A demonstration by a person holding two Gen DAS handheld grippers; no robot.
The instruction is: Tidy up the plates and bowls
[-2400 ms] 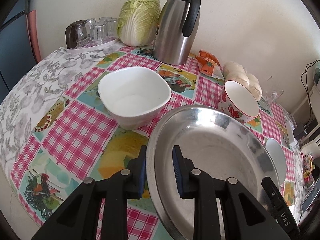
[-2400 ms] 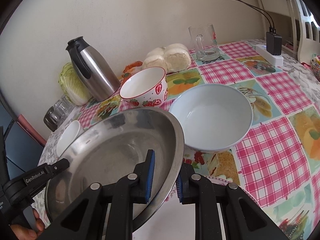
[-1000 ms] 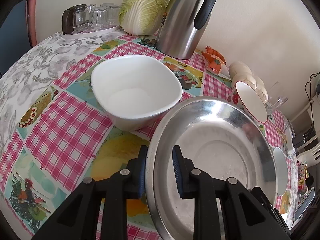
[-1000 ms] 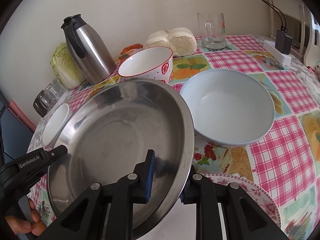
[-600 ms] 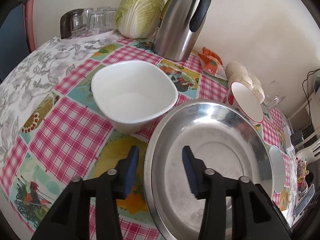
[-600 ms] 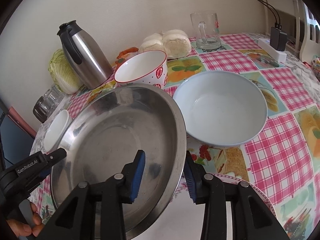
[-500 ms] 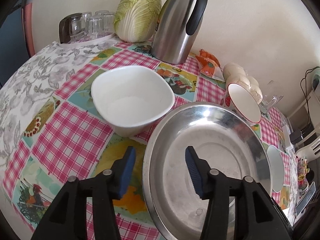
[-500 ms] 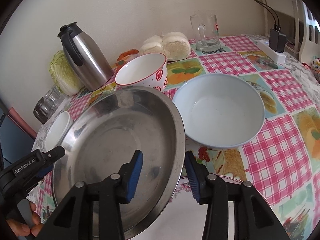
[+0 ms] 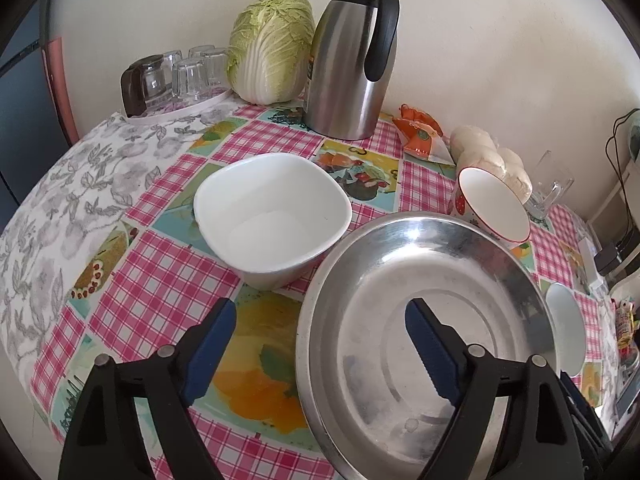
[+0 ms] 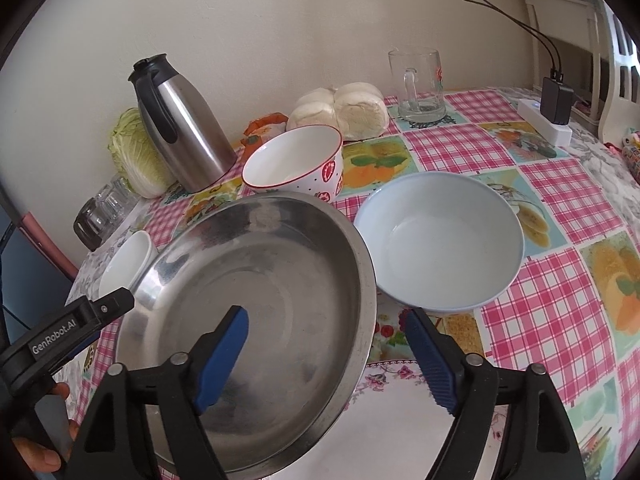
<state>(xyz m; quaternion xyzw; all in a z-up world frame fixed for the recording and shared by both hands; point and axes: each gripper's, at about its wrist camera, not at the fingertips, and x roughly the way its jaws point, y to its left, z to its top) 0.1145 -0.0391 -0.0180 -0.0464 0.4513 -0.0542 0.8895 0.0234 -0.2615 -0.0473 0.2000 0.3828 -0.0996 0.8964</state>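
A wide steel dish [image 9: 424, 320] [image 10: 256, 304] rests on a flower-rimmed plate [image 10: 400, 408] at the table's near edge. My left gripper [image 9: 316, 344] is open, its jaws either side of the dish's left rim. My right gripper [image 10: 326, 356] is open, its jaws either side of the dish's right rim. A white square bowl [image 9: 272, 216] [image 10: 124, 264] stands left of the dish. A red-rimmed strawberry bowl [image 9: 492, 208] [image 10: 296, 164] stands behind it. A pale blue bowl [image 10: 440, 240] [image 9: 566, 328] stands to its right.
A steel thermos [image 9: 352, 52] [image 10: 180, 120], a cabbage [image 9: 272, 44], a tray of glasses [image 9: 176, 76], buns [image 10: 344, 108], a glass mug [image 10: 418, 84] and a power strip [image 10: 548, 120] line the back of the checked tablecloth [image 9: 168, 280].
Both grippers, earlier shut on the steel dish's rims and holding it raised, have set it down on the flowered plate and opened wide.
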